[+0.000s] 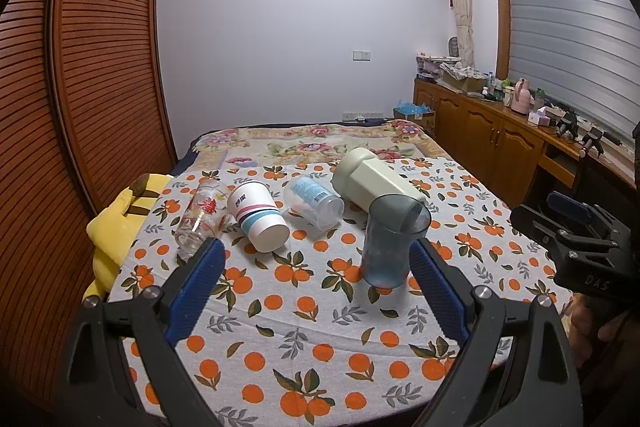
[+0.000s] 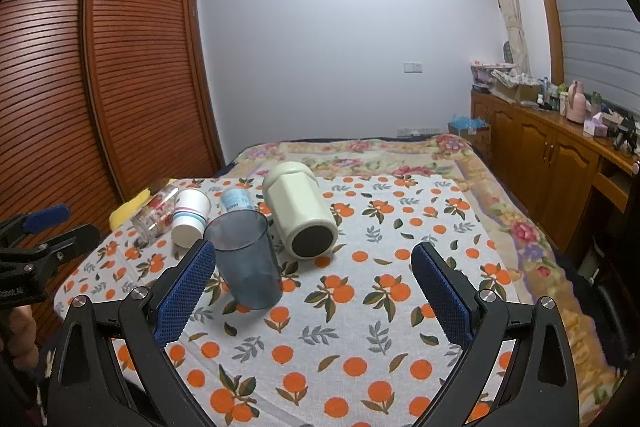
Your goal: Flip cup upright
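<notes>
A translucent blue cup [image 1: 390,241] stands upright on the orange-print cloth; it also shows in the right wrist view [image 2: 248,259]. Behind it several cups lie on their sides: a pale green tumbler [image 1: 374,181] [image 2: 300,213], a clear plastic cup with a blue label [image 1: 314,201] [image 2: 237,199], a striped paper cup [image 1: 258,221] [image 2: 190,217] and a flowered glass [image 1: 200,217] [image 2: 156,213]. My left gripper [image 1: 316,267] is open and empty, just short of the blue cup. My right gripper [image 2: 314,269] is open and empty, with the blue cup by its left finger.
The cloth [image 1: 304,339] covers a table in front of a bed with a floral blanket [image 2: 380,151]. A yellow plush toy [image 1: 120,219] lies at the cloth's left edge. A louvred wardrobe [image 1: 80,99] stands left, a cluttered wooden cabinet [image 2: 548,147] right.
</notes>
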`<state>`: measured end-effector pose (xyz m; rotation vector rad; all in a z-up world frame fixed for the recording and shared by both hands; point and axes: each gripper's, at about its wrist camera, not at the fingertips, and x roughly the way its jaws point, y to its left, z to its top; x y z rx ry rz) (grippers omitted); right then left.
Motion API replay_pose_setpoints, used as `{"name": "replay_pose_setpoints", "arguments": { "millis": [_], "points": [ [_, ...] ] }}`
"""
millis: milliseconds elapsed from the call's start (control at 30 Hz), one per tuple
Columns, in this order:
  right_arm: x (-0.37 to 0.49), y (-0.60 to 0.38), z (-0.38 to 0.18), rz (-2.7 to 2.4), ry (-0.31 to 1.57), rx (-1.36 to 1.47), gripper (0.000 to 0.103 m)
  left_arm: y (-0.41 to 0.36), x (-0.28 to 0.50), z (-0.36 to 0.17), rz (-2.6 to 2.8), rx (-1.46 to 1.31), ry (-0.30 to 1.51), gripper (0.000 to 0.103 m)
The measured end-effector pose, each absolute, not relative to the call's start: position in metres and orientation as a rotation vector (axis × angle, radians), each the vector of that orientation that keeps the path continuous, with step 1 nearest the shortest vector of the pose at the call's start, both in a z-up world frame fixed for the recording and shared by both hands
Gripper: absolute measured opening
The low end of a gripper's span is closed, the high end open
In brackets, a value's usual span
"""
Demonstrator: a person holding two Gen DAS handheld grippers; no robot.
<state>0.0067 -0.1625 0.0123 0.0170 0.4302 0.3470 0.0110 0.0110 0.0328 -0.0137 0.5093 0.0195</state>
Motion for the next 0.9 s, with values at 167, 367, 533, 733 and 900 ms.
{"name": "replay_pose_setpoints", "arguments": {
  "millis": [167,367,533,733,900],
  "points": [
    [0.0068,-0.1625,0.0122,0.345,0.428,0.017,0.100,0.0101,0.0088,0.0357,0.018,-0.012,0.503,0.094],
    [0.0068,-0.1626,0.0121,0.346,0.429,0.018,0.100,0.0103,0.0087,0.0368,0.018,-0.014,0.500,0.094],
    [0.0065,-0.1628,0.0123,0.347,0.428,0.016,0.100,0.0108,0.0077,0.0386,0.019,-0.015,0.497,0.094],
    [0.0067,-0.1628,0.0123,0.346,0.429,0.018,0.100,0.0099,0.0056,0.0418,0.015,-0.013,0.490,0.094],
    [0.0067,-0.1622,0.0122,0.345,0.426,0.016,0.100,0.0102,0.0052,0.0432,0.016,-0.014,0.487,0.094]
  ]
}}
